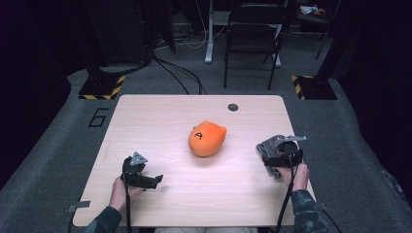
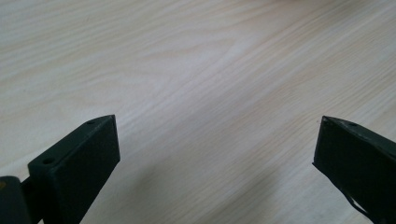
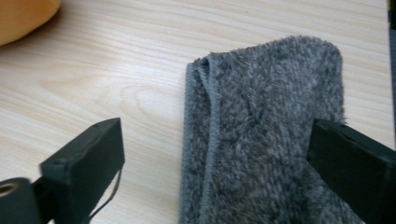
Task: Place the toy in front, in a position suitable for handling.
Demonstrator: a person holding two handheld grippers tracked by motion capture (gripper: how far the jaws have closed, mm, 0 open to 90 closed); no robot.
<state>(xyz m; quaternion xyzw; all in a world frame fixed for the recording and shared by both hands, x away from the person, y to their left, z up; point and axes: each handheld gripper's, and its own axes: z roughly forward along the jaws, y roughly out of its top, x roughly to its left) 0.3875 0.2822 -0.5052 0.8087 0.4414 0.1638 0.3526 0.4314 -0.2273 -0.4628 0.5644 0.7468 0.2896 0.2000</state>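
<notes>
1. Grey towel [image 3: 266, 135]: fluffy terry cloth, folded into a long strip, right of the orange plush toy [image 1: 207, 139].
2. Its long axis runs along the right gripper [image 3: 215, 154], whose jaws are spread over it without pinching.
3. Left gripper [image 2: 217, 154] is spread wide above the bare wooden table [image 2: 196, 70].

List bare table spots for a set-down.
Free: the far strip of the table behind the orange plush, and the middle between the left gripper and the grey towel. Crowded: the right edge, with the towel under the open right gripper.

left gripper [image 1: 156, 181]: black body, grey three-cornered plate on top, black cable trailing to lower left of frame
right gripper [image 1: 265, 151]: black, grey plate, black cable running to bottom edge
jaws: flat black blocks with small screw holes
sleeves [image 1: 307, 211]: dark camouflage pattern
</notes>
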